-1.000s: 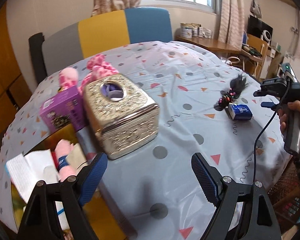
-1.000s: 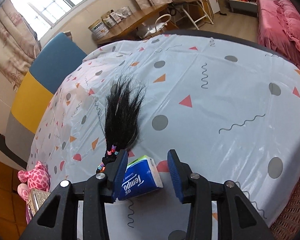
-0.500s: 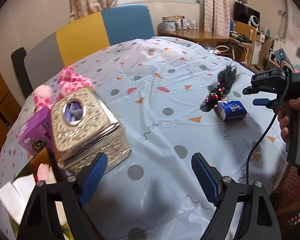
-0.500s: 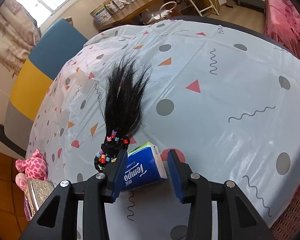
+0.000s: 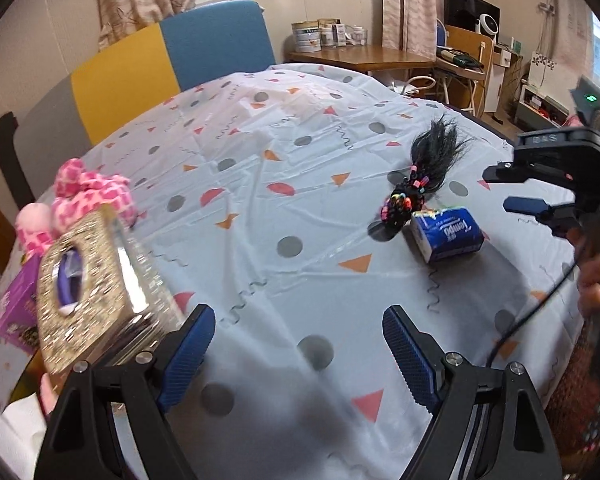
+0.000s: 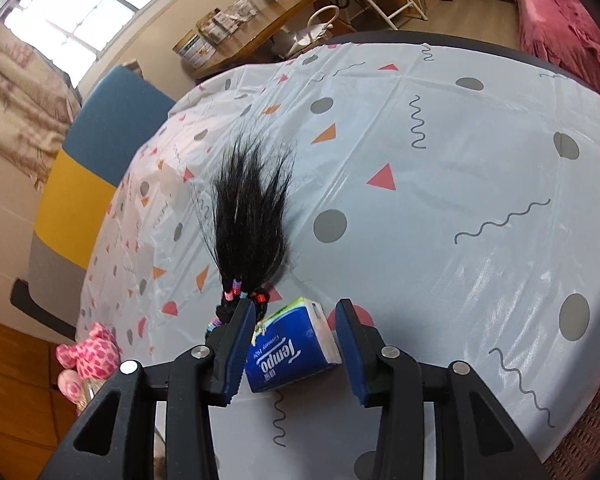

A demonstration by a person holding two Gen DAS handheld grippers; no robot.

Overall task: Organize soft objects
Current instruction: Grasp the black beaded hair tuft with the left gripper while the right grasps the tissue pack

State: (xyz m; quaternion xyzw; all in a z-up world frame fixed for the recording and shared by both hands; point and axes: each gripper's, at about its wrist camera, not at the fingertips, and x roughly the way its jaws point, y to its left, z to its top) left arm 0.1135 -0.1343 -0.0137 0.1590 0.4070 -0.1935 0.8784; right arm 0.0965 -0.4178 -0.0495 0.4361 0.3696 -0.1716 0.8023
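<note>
Tissue pack (image 5: 447, 233) on table (image 5: 300, 208), touching hair bundle (image 5: 424, 172) behind; tissue box (image 5: 96, 284) far left.

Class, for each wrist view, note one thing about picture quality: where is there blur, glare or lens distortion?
Left wrist view: the gold tissue box is smeared by motion blur, while the blue tissue pack stays sharp. Right wrist view: window glare sheens the tablecloth; fisheye bends the table's edge into a curve.

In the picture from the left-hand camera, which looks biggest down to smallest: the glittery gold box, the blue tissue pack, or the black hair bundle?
1. Glittery gold box, though it sits nearest the camera.
2. Black hair bundle and blue tissue pack: too alike to rank.
</note>
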